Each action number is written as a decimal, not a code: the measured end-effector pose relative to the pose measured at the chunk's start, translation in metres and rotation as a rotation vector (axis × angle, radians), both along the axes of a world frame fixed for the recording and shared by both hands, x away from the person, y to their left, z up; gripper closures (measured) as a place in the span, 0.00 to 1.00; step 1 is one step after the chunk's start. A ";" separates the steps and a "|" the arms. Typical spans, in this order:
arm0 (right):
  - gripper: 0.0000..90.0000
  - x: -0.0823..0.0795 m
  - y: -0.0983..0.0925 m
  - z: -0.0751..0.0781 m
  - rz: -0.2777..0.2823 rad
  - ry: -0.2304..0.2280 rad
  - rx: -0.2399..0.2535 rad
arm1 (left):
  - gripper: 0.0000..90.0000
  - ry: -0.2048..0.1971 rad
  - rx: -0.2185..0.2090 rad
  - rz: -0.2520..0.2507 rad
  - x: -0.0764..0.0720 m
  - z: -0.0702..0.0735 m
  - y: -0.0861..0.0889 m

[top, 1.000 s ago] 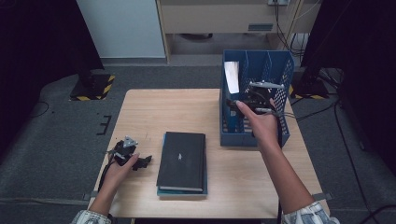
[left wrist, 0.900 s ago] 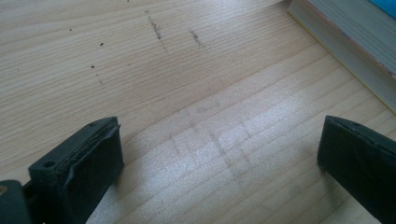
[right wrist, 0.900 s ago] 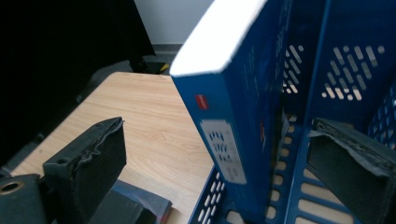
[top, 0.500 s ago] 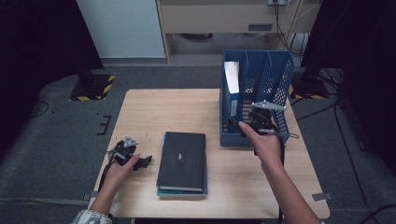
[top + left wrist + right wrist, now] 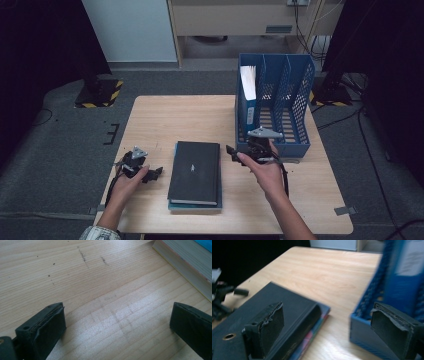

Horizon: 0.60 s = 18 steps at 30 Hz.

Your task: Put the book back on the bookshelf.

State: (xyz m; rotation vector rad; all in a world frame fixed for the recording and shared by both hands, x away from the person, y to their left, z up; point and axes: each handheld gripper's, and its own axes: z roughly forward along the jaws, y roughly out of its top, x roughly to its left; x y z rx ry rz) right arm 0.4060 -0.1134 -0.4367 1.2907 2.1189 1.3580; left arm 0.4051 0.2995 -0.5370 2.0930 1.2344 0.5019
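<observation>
The right gripper has just been closing a little, yet its ragged rubber pads stand spread with nothing between them. At its nine o'clock lies the matte black hardcover book, stacked on what looks like a thinner colourful one. The perforated blue file rack stands at one o'clock. The left gripper, spread too, rests on the pale wood-grain table.

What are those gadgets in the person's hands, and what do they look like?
Two black handheld grippers. The left gripper and right gripper each carry a grey three-cornered plate and trail a black cable. Their jaws end in worn black pads. A patterned cuff shows at the left wrist.
</observation>
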 end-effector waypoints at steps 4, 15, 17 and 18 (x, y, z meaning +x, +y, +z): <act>0.14 -0.004 0.015 -0.010 0.048 0.011 -0.023 | 0.05 0.006 -0.001 -0.005 -0.001 0.003 0.000; 0.12 -0.014 0.036 -0.037 0.144 0.096 -0.060 | 0.10 -0.003 -0.126 -0.054 -0.012 0.033 0.002; 0.11 -0.018 0.040 -0.039 0.159 0.093 -0.052 | 0.10 0.006 -0.133 -0.081 -0.014 0.037 -0.001; 0.10 -0.019 0.042 -0.040 0.176 0.095 -0.056 | 0.10 0.005 -0.135 -0.089 -0.014 0.039 -0.003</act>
